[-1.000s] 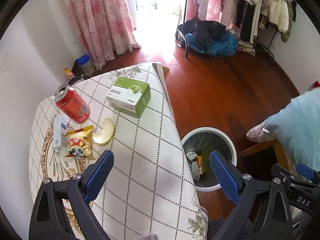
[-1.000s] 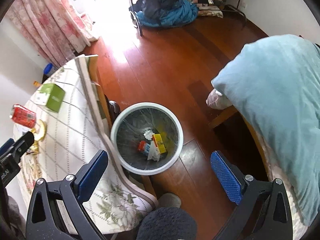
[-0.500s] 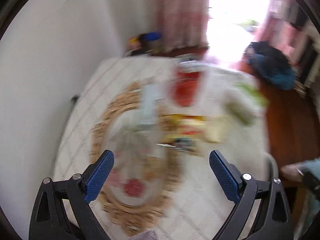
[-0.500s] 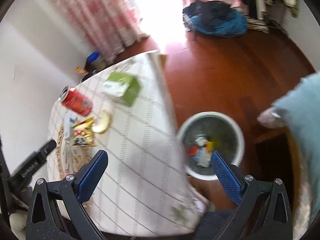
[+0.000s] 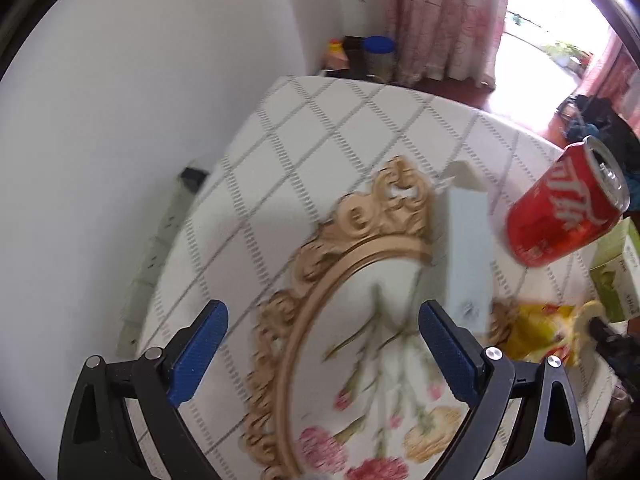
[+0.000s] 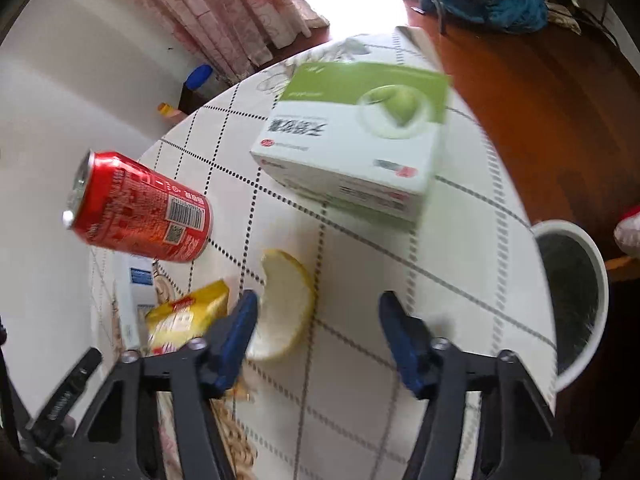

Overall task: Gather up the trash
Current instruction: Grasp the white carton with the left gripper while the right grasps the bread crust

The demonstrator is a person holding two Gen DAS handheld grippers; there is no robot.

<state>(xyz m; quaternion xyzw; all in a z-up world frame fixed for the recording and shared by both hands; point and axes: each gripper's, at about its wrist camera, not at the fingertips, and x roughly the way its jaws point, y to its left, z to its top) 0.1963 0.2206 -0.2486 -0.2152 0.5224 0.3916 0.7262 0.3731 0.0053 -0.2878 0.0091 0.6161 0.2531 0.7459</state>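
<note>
On the checked tablecloth (image 6: 360,264) lie a red soda can (image 6: 140,208) on its side, a pale fruit peel (image 6: 286,304), a yellow snack packet (image 6: 188,316), a small white box (image 6: 132,300) and a green-and-white carton (image 6: 356,136). My right gripper (image 6: 320,336) hangs just above the peel with its jaws closing. The peel lies between them beside the left finger, and the pads are not pressing on it. My left gripper (image 5: 322,344) stands open over the cloth's gold ornament with nothing between its fingers. To its right are the can (image 5: 566,208), the white box (image 5: 468,252) and the packet (image 5: 536,332).
A white trash bin (image 6: 576,240) stands on the wooden floor past the table's right edge. The wall runs close along the table's left side. Jars (image 5: 378,54) and pink curtains (image 5: 448,16) are in the far corner. The other gripper's body (image 6: 68,392) shows at lower left.
Both grippers have swung from the bin and floor to the table and dropped closer to the cloth. The right jaws have narrowed around the peel. The left jaws stay wide.
</note>
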